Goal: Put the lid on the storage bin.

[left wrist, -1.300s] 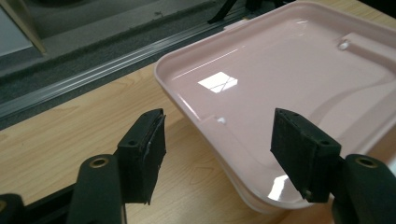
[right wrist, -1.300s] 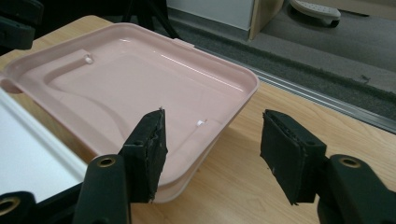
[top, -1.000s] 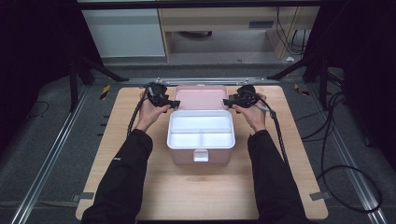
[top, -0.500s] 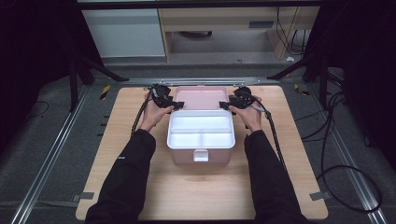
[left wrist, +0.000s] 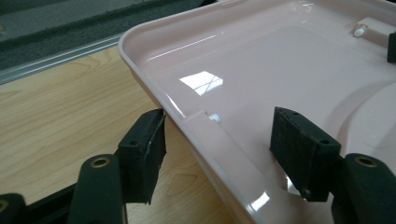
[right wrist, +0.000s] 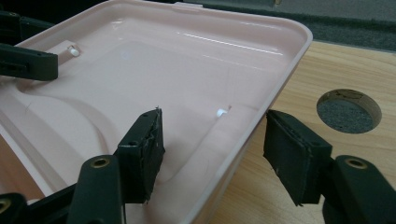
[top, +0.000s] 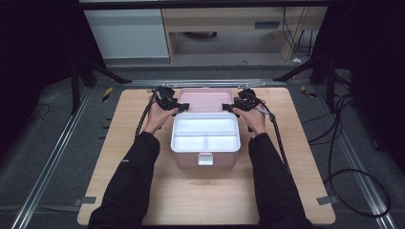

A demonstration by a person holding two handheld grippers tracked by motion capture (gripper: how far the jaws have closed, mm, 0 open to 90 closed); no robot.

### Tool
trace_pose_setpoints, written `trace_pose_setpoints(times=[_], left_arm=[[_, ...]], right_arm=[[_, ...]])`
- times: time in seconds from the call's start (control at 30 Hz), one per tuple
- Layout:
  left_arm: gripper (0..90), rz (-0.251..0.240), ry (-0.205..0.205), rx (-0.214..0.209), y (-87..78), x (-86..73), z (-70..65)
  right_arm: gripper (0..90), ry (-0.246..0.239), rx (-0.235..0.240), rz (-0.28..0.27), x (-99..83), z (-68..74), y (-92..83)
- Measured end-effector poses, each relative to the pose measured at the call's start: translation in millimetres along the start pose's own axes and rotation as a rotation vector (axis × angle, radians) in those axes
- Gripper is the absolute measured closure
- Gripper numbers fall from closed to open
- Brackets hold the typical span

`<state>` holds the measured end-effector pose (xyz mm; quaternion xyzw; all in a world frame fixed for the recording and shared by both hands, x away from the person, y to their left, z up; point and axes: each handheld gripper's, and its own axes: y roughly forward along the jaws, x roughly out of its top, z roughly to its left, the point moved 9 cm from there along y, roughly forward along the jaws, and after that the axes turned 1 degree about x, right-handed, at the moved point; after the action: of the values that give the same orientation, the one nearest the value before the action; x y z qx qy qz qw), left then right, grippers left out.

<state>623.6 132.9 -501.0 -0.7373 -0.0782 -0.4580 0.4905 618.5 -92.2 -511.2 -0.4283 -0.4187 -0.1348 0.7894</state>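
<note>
wooden table (top: 119, 191): each hand-held gripper, left (top: 173, 106) and right (top: 235, 106), straddles the pink lid (top: 205, 99) rim, unclenched.

lid (left wrist: 261, 60): glossy smooth pink plastic | table (left wrist: 56, 102): matt wood grain | gripper pads (right wrist: 144, 149): matt black, ribbed

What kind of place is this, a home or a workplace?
Probably a workplace, a lab or recording studio rather than a home. A light wooden tabletop sits inside a metal rail frame, black cables trail over grey carpet, and black stand legs rise at the back corners.
</note>
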Motion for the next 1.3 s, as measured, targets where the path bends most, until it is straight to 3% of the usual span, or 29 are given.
trace_pose_setpoints(times=[0.57, 0.83, 1.13, 1.3], left_arm=[[49.0, -0.065, -0.002, 0.043, -8.6, 9.9, 3.4], [49.7, -0.112, 0.020, 0.044, -24.8, 20.3, -1.0], [50.5, -0.159, 0.058, 0.056, -50.2, 29.9, -9.5], [53.5, -0.213, 0.039, 0.041, -57.9, 29.7, -11.4]], right_arm=[[42.3, 0.003, 0.004, -0.070, 11.5, 1.7, -9.3], [42.9, -0.014, 0.005, -0.132, 22.7, 6.7, -20.8], [42.7, -0.072, 0.002, -0.187, 34.1, 19.6, -39.1], [42.7, -0.092, 0.000, -0.197, 37.6, 25.9, -47.7]])
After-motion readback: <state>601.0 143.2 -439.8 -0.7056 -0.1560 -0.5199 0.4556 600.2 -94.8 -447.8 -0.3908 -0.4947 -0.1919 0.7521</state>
